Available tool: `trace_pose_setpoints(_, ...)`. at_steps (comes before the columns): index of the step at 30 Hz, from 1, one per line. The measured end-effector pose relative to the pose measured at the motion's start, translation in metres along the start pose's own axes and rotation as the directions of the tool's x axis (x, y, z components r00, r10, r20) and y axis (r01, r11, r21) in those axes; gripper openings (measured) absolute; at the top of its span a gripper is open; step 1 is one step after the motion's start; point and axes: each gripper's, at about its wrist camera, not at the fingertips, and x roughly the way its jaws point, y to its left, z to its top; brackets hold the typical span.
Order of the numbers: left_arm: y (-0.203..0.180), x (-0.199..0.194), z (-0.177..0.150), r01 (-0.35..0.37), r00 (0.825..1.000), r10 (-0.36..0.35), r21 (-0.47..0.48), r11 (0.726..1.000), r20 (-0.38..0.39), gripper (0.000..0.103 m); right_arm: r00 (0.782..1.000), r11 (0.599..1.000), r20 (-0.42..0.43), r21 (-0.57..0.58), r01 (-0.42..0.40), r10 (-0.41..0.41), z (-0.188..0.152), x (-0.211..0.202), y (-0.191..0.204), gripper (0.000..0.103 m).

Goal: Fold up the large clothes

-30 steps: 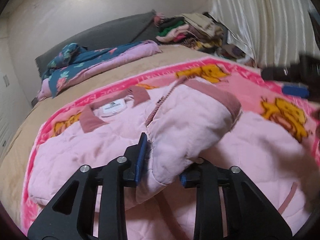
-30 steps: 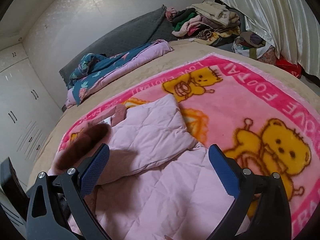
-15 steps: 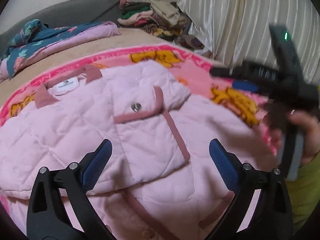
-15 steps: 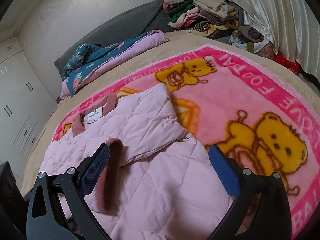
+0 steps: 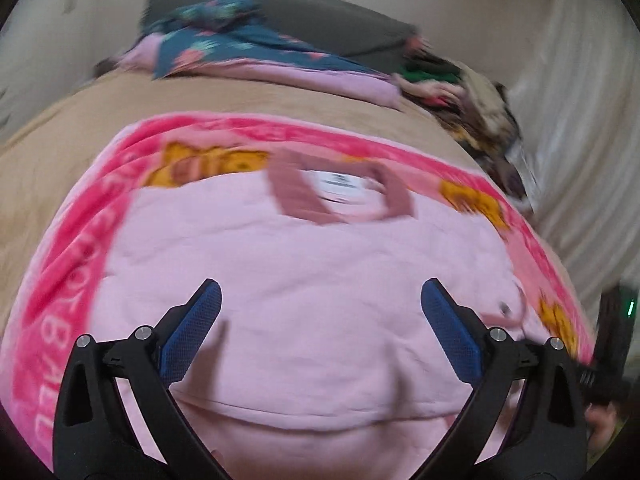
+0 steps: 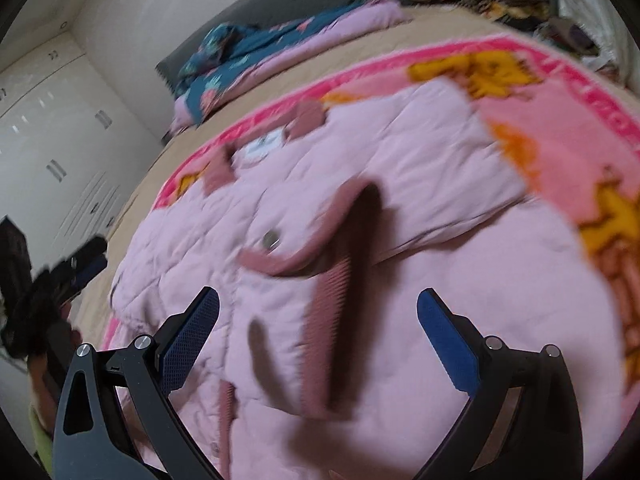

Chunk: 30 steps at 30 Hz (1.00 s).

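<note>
Left hand-held gripper (image 5: 320,326): jaws spread wide, nothing between the blue pads (image 5: 192,334), poised above the bed. Right hand-held gripper (image 6: 318,334): jaws likewise spread wide, pads (image 6: 446,344) bare, also above the bed. Both views motion-blurred. The person's hands are too blurred to describe.

A pink bear-print blanket (image 5: 76,280) is spread on a tan bedcover (image 5: 60,128); far off, a floral quilt (image 5: 240,44) and piled clothes (image 5: 460,92) are seen.
</note>
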Motion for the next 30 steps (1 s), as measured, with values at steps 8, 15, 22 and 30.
trace_pose_setpoints(8, 0.076, -0.013, 0.012, -0.066, 0.997, 0.074, -0.202, 0.977, 0.035, 0.093, 0.996, 0.996, 0.014, 0.009, -0.085, 0.085, -0.008, 0.019, 0.007, 0.062)
trace_pose_setpoints(15, 0.106, -0.024, 0.014, -0.072, 0.993, 0.094, -0.29, 0.954, 0.064, 0.093, 0.988, 0.982, 0.102, -0.164, -0.096, 0.114, -0.002, 0.001, 0.039, 0.02)
trace_pose_setpoints(22, 0.113, -0.025, 0.017, -0.074, 0.993, 0.099, -0.301, 0.951, 0.071, 0.093, 0.958, 0.938, 0.262, -0.348, -0.016, 0.113, 0.05, -0.041, 0.083, 0.017)
trace_pose_setpoints(30, 0.091, -0.017, 0.019, -0.065, 0.996, 0.076, -0.213, 0.975, 0.043, 0.093, 0.955, 0.938, 0.294, -0.338, 0.081, 0.024, 0.085, -0.028, 0.077, 0.017)
